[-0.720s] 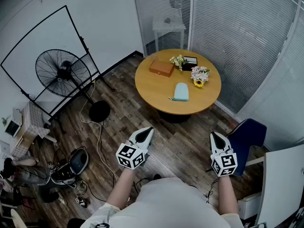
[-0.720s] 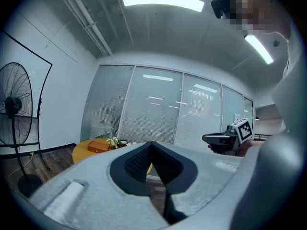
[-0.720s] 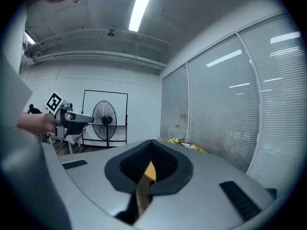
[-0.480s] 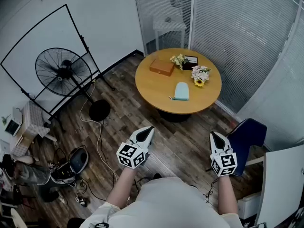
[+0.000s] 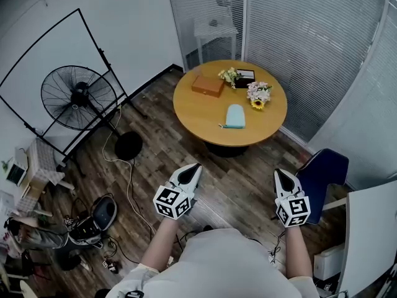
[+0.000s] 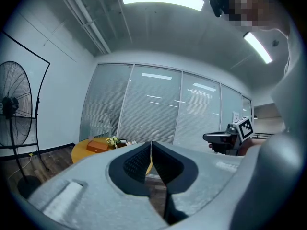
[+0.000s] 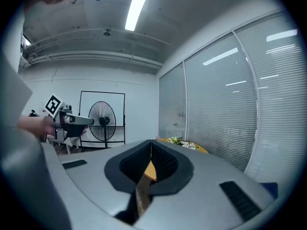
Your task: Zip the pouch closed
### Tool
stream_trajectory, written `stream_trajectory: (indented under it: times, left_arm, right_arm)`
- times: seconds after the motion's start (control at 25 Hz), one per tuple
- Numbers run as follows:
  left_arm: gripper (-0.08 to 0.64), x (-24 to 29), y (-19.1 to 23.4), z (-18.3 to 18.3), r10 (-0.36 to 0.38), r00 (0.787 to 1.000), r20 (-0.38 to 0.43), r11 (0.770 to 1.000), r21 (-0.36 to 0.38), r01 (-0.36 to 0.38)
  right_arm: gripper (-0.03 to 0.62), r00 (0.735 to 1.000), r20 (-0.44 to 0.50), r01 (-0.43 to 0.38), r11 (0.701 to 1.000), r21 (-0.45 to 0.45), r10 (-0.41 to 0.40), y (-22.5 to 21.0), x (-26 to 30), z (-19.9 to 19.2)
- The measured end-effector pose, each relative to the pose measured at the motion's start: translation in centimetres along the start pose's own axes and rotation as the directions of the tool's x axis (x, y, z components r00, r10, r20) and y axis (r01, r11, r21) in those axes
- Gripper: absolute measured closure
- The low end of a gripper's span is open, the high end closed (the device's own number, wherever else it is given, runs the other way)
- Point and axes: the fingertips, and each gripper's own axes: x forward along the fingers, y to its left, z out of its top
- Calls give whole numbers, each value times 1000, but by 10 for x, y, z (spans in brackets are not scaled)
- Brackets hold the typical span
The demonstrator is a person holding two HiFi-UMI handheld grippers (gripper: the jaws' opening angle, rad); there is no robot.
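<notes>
A light blue pouch [image 5: 235,115] lies on the round wooden table [image 5: 198,113] at the far middle of the head view, its zip pull sticking out at its near left corner. My left gripper [image 5: 195,167] and right gripper [image 5: 279,174] hang over the wood floor, well short of the table, both shut with nothing between the jaws. In the left gripper view the jaws [image 6: 151,143] meet at the tip; the table [image 6: 81,149] shows small behind them. The right gripper [image 7: 151,142] is likewise shut, the table's edge [image 7: 197,148] showing beyond its jaws.
On the table stand an orange-brown box [image 5: 208,85], two small flower bunches [image 5: 258,94] and a dark frame [image 5: 245,77]. A standing fan [image 5: 77,97] and black-framed board are at the left, a blue chair [image 5: 322,176] at the right, cables on the floor.
The view has shifted slightly; the table sits a little higher and more to the left in the picture. Both grippers keep their places and stay shut.
</notes>
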Motion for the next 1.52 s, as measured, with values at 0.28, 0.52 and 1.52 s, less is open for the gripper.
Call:
stream_trajectory:
  times: [0.28, 0.52, 1.52]
  left_arm:
    - [451, 5, 19, -5, -8, 1000, -27, 1000, -8, 7]
    - [426, 2, 36, -7, -40, 999, -34, 999, -28, 39]
    - [426, 26, 98, -31, -84, 994, -77, 994, -73, 78]
  right_arm:
    - [540, 1000, -12, 6, 1000, 22, -6, 4, 15, -1]
    - [515, 1000, -23, 12, 1000, 23, -11, 19, 29, -1]
    - [515, 995, -74, 72, 997, 34, -70, 34, 83, -20]
